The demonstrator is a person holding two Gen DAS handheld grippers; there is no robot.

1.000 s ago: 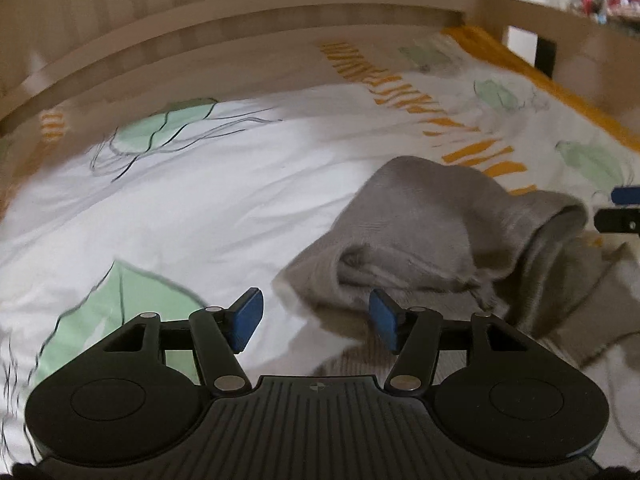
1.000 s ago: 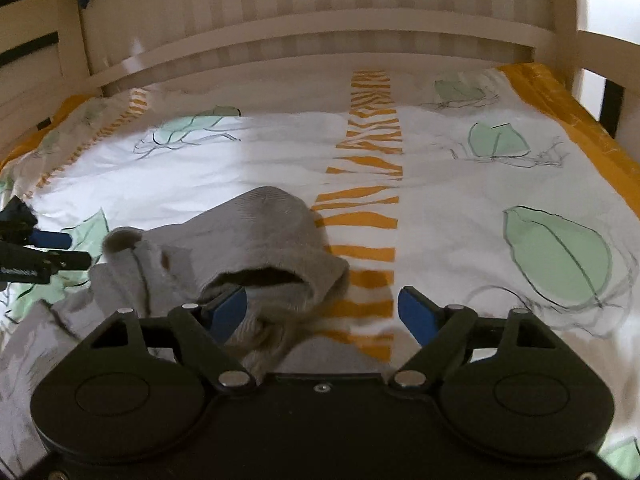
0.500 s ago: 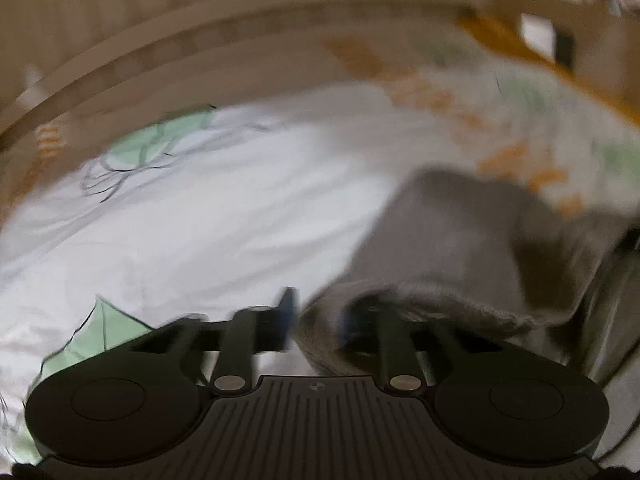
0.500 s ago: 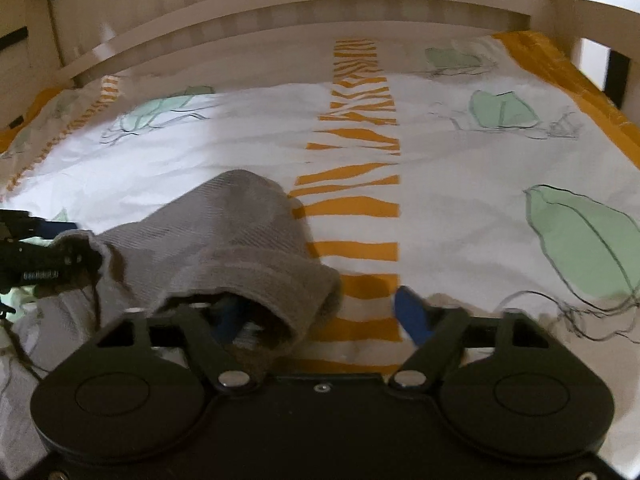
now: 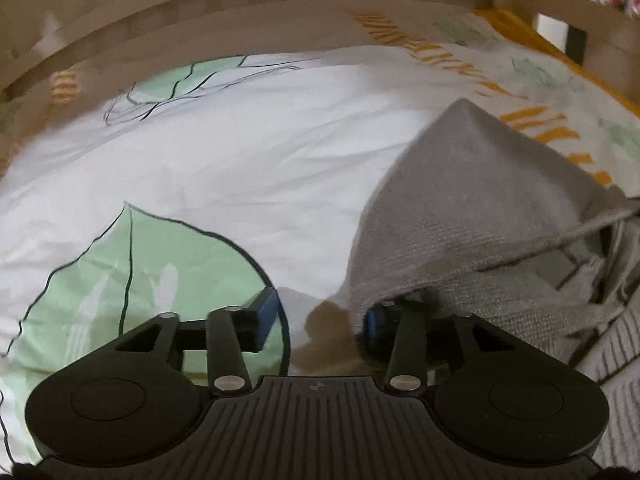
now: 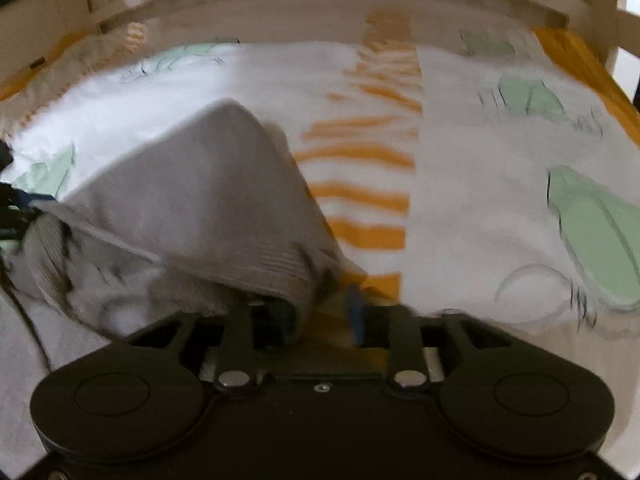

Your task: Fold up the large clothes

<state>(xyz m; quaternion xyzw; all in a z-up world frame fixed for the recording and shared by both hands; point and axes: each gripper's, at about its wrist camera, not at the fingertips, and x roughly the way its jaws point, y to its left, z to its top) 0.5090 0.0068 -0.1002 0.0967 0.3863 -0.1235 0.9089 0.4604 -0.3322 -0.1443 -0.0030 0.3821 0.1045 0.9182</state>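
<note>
A grey knit garment (image 5: 480, 208) lies bunched on the bed, its hood peaking upward. In the left wrist view it fills the right side, and its hem drapes over the right finger of my left gripper (image 5: 320, 318). The jaws are opening, with only bedsheet and shadow between the blue pads (image 5: 266, 312). In the right wrist view the same garment (image 6: 208, 184) sits left of centre. My right gripper (image 6: 320, 312) is closing around the hood's lower edge. Its left finger is hidden under the cloth and a gap still shows beside the right pad (image 6: 356, 312).
The bed is covered by a white sheet (image 6: 472, 208) printed with green leaves and an orange striped band. A wooden slatted headboard (image 5: 240, 4) curves along the far side, with rails at the right. My left gripper's tip (image 6: 12, 200) shows at the left edge.
Both grippers have sunk towards the garment. The left one snapped nearly shut on the hem, then spread again. The right one's jaws narrowed from wide around the hood's edge, which now stands peaked.
</note>
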